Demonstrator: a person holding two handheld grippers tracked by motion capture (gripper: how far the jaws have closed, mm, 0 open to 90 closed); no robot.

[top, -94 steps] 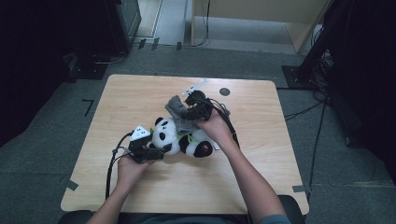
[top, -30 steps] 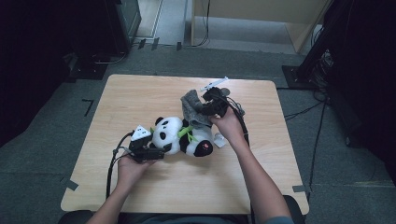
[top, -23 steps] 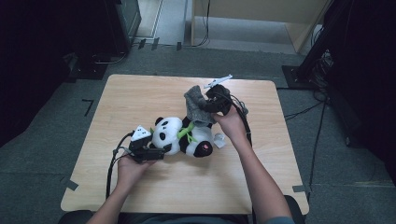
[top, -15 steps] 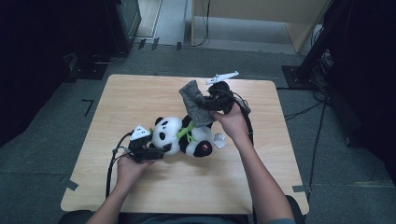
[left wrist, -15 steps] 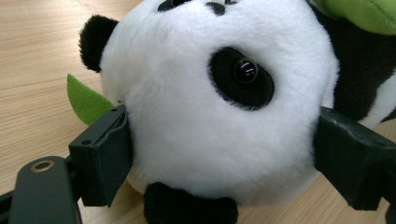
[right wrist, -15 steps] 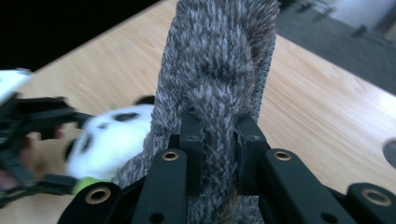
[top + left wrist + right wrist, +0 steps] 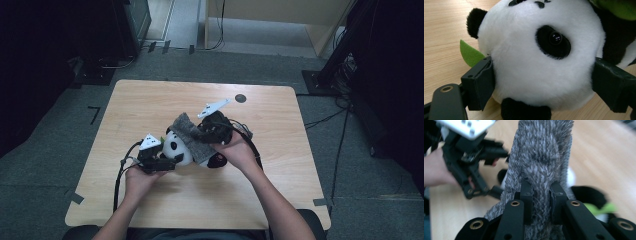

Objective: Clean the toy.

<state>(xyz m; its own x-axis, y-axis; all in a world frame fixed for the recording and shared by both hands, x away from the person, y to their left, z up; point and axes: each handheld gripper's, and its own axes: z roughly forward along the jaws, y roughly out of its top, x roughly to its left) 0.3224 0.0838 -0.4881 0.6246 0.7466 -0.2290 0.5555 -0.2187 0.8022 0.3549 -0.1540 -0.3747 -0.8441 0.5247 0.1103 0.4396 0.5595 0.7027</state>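
A plush panda (image 7: 176, 148) lies on the wooden table (image 7: 150, 100). My left gripper (image 7: 172, 161) is shut on its white head (image 7: 541, 62), one jaw pressing each side. A green felt leaf (image 7: 470, 53) pokes out beside the left jaw. My right gripper (image 7: 197, 134) is shut on a grey fuzzy cloth (image 7: 187, 131), pinching a fold of it (image 7: 541, 170) between the jaws. The cloth hangs over the panda's body. In the right gripper view the left gripper (image 7: 471, 157) and its hand are seen beyond the cloth.
A small dark round mark (image 7: 240, 98) sits near the table's far edge. Black cables (image 7: 120, 175) trail from both grippers over the tabletop. Grey carpet floor surrounds the table, with dark equipment stands at the far left and right.
My right gripper has carried the grey cloth leftward and toward the person, from beside the panda to over its body. The left gripper and the panda's head stayed put.
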